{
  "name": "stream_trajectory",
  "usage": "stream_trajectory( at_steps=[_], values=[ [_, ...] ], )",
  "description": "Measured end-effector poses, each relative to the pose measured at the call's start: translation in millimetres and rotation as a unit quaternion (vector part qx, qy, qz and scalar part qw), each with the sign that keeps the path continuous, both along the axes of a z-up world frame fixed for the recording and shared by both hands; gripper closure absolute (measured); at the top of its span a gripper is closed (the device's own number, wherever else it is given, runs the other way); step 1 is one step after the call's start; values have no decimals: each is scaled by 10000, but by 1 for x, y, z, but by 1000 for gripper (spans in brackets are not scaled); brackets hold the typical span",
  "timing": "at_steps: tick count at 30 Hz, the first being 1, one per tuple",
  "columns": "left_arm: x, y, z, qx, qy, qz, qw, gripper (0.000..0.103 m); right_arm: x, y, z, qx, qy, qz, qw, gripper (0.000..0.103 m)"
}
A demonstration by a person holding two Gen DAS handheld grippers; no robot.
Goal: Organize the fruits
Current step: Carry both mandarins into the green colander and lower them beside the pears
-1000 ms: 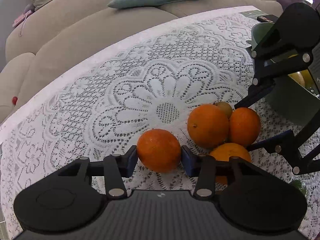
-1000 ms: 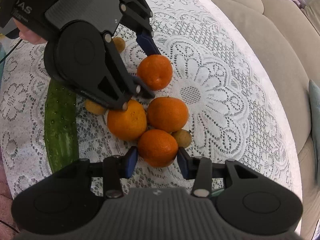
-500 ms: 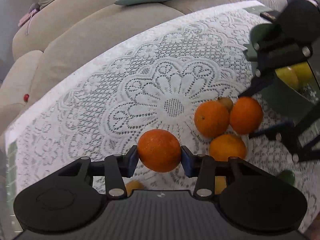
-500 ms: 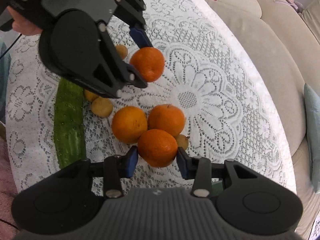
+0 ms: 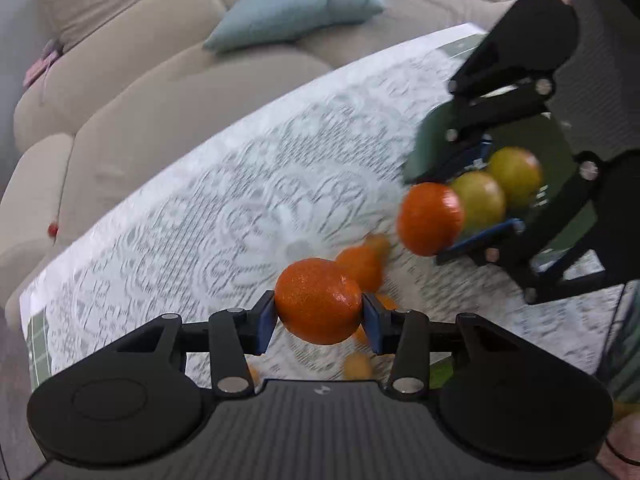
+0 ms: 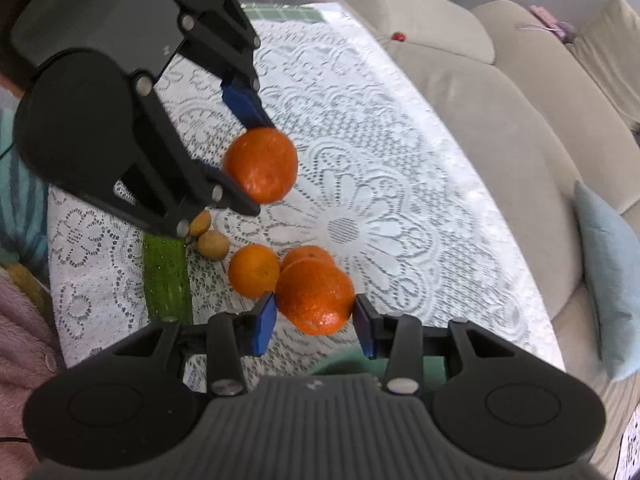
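My left gripper is shut on an orange and holds it above the lace tablecloth. My right gripper is shut on a second orange, also off the table. In the left wrist view this second orange hangs at the near rim of a green bowl with two yellow-green fruits in it. Two more oranges lie on the cloth below. Both views are blurred by motion.
A cucumber and two small brown fruits lie on the cloth, left of the oranges in the right wrist view. A beige sofa with a light blue cushion runs along the table's far edge.
Both grippers have risen, each lifting its orange off the cloth. The right gripper's orange now hangs by the green bowl. Two oranges stay on the table.
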State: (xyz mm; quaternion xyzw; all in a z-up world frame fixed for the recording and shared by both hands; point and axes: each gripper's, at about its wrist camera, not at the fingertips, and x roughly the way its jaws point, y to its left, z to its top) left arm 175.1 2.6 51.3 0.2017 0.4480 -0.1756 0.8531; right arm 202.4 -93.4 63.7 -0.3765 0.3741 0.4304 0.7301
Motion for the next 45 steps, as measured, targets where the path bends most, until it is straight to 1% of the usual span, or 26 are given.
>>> stream_trajectory(
  at_steps=[4, 7, 12, 16, 19, 22, 26, 34, 39, 45],
  values=[
    [-5, -30, 9, -57, -1, -403, 9992, 53, -2, -24, 9, -80, -11, -216, 9997, 64],
    [-7, -54, 9, -95, 52, -708, 9974, 53, -2, -45, 9, -155, 89, -407, 9990, 64],
    [-7, -92, 7, -164, 198, -1158, 9929, 53, -5, -76, 1, -290, 321, -726, 9964, 64],
    [-7, -120, 2, -189, 444, -1503, 9875, 53, -9, -98, -11, -319, 602, -951, 9931, 64],
    [-5, -134, -5, -180, 639, -1648, 9841, 53, -10, -111, -18, -267, 811, -1124, 9900, 64],
    [-1, -144, -13, -129, 795, -1710, 9820, 53, -7, -120, -24, -179, 985, -1285, 9866, 64],
    [5, -150, -23, -173, 1040, -1708, 9796, 53, -2, -129, -34, -140, 1157, -1458, 9824, 64],
    [15, -154, -45, -50, 1464, -1608, 9760, 53, 2, -134, -49, -135, 1324, -1518, 9794, 64],
    [18, -154, -55, -49, 1639, -1549, 9742, 53, 5, -135, -55, -174, 1387, -1556, 9779, 64],
    [21, -154, -62, -19, 1727, -1509, 9734, 53, 7, -136, -56, -162, 1486, -1601, 9757, 64]
  ],
)
